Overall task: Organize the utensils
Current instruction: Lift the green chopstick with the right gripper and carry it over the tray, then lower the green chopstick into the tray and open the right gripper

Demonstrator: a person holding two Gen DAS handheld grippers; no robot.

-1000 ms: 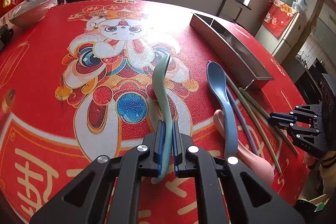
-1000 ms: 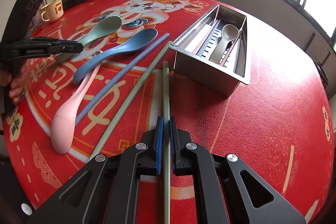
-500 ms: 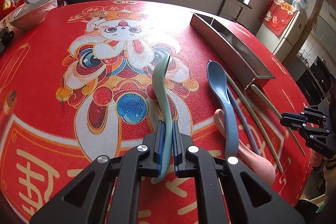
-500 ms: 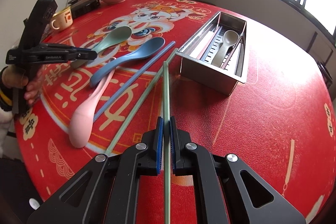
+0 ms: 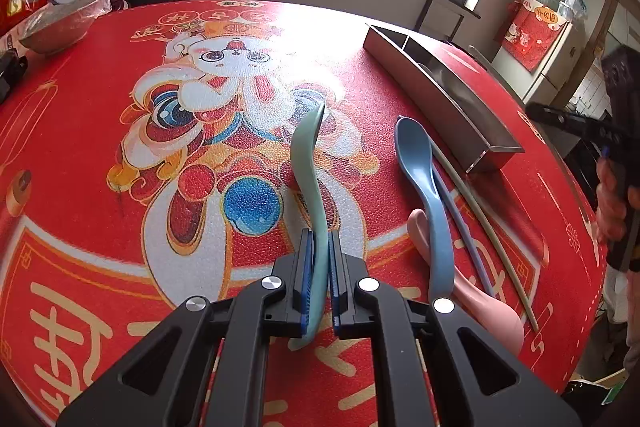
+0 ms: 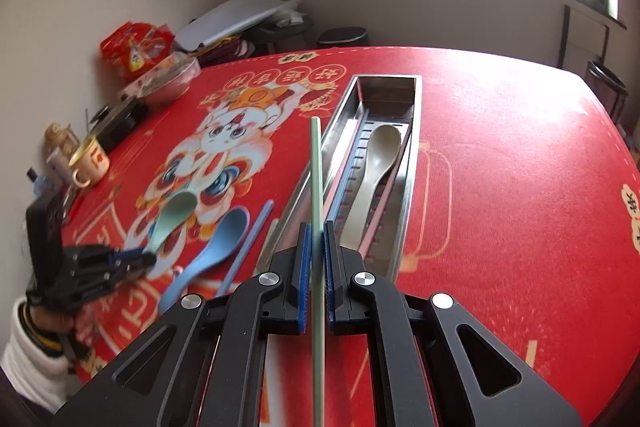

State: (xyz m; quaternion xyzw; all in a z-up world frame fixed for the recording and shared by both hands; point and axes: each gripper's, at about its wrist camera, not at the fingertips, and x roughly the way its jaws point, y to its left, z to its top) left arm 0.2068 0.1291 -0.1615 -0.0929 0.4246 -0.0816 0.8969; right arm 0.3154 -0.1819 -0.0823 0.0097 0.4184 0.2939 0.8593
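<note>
Right gripper (image 6: 316, 263) lifted the green chopstick (image 6: 316, 187) off the table, swung it over the steel tray's (image 6: 412, 163) left edge.

Four spoons (image 6: 376, 171), perhaps five chopsticks (image 6: 316, 187), one tray (image 6: 412, 163)

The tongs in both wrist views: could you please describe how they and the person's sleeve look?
Both the left tongs and right tongs are matte black angular frames with cut-outs, silver round screws and ribbed blue pads. A white sleeve with a dark striped cuff shows.

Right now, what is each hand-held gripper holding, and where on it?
Left hand-held gripper: green spoon, by its handle. Right hand-held gripper: green chopstick, gripped partway along.
</note>
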